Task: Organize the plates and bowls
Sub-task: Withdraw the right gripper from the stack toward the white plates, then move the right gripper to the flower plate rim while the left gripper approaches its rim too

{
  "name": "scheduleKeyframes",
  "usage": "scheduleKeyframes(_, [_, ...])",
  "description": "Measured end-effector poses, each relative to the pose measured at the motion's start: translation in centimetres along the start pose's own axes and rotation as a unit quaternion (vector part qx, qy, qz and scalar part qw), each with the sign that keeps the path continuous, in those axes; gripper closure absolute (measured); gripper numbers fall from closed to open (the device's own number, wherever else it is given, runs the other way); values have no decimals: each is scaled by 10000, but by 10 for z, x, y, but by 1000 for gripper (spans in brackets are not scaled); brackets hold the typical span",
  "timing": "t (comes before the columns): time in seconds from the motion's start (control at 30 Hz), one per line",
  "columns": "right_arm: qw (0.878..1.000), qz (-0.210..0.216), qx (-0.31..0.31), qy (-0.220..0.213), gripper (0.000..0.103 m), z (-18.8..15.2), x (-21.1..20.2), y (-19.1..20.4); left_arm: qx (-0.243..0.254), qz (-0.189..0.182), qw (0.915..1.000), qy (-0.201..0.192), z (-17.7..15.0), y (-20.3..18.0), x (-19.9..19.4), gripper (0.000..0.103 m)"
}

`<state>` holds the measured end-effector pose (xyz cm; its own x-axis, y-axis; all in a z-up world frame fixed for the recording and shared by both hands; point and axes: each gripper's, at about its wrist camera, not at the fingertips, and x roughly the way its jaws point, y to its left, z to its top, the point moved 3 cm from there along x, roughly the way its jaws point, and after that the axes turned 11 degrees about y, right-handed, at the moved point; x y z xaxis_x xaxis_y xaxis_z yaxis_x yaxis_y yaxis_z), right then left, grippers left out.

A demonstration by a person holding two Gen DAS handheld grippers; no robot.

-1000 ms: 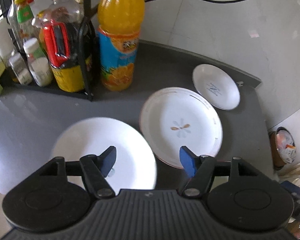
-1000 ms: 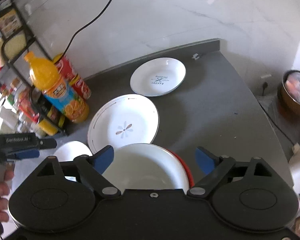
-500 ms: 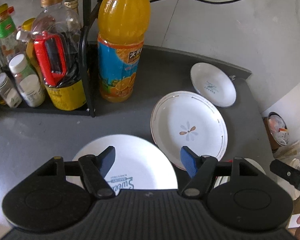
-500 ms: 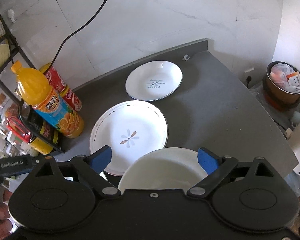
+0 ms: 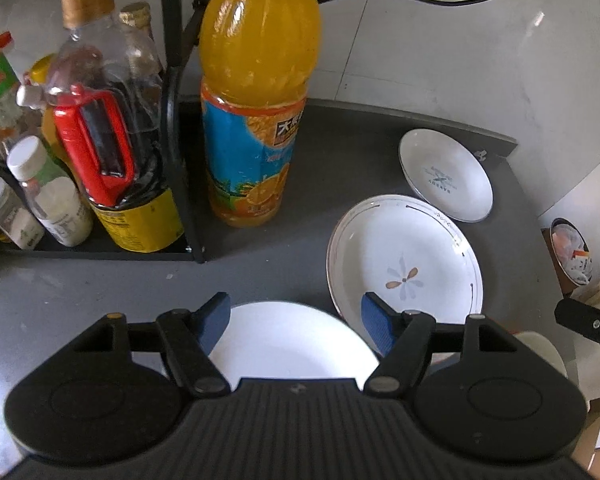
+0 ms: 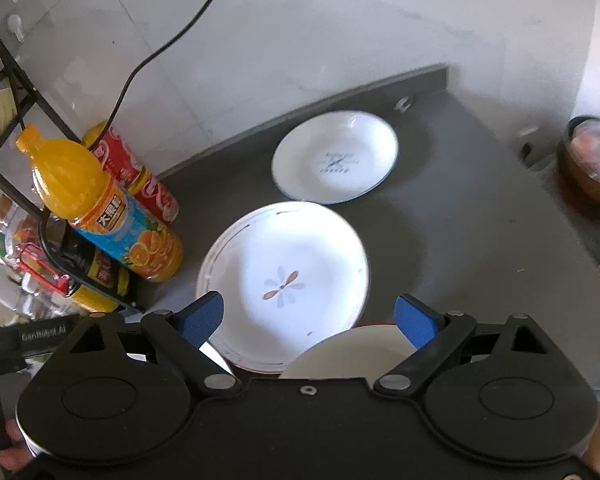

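Note:
On the dark grey counter [image 5: 332,148] lie a flower-print plate [image 5: 406,260] [image 6: 284,276], a small white dish with blue print [image 5: 446,174] [image 6: 336,158] at the far corner, and a plain white plate [image 5: 288,340] nearest me. A cream bowl [image 6: 352,352] with a red rim under it sits at the near right. My left gripper [image 5: 296,324] is open above the plain white plate. My right gripper [image 6: 308,318] is open above the cream bowl and the flower plate's near edge.
A tall orange juice bottle [image 5: 256,92] [image 6: 100,208] stands left of the plates. A black wire rack [image 5: 180,160] with several bottles is behind it, and red cans [image 6: 140,176] are near the wall. A bin [image 6: 592,160] stands past the counter's right edge.
Both grippers pulled back and rose slightly. The plain white plate and the cream bowl have slid lower in their views. Both stay open.

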<state>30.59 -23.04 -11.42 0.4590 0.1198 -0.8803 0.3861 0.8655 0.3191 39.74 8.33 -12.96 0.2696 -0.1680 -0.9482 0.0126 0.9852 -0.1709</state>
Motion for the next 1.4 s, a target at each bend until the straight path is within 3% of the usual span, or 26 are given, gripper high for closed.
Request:
scheduleKeyframes(0.13, [9998, 71, -13, 166, 12, 11, 13, -4, -497, -141, 9986, -128, 7, 4, 3, 32])
scheduleKeyframes(0.23, [9994, 122, 49, 313, 18, 22, 24, -11, -534, -55, 9985, 48, 16, -1, 13, 32])
scheduleKeyframes(0.3, [9990, 120, 127, 406, 30, 30, 34, -16, -552, -101, 9984, 116, 19, -4, 21, 32])
scheduleKeyframes(0.37, [9979, 156, 273, 559, 36, 37, 43, -24, -542, -117, 9983, 163, 22, -8, 28, 33])
scheduleKeyframes(0.57, [9964, 54, 182, 826, 42, 46, 64, -31, -661, -149, 9969, 395, 30, -13, 53, 37])
scheduleKeyframes(0.8, [9927, 113, 234, 1181, 67, 54, 88, -44, -671, -215, 9962, 509, 40, -21, 73, 52])
scheduleKeyframes(1.03, [9877, 65, 360, 1519, 73, 56, 113, -57, -716, -230, 9950, 664, 40, -25, 103, 70])
scheduleKeyframes(1.23, [9850, 118, 278, 1698, 77, 57, 126, -53, -1033, -317, 9894, 973, 37, -21, 128, 80])
scheduleKeyframes(1.4, [9836, 56, 235, 1786, 84, 59, 134, -52, -1203, -419, 9869, 991, 41, -20, 139, 87])
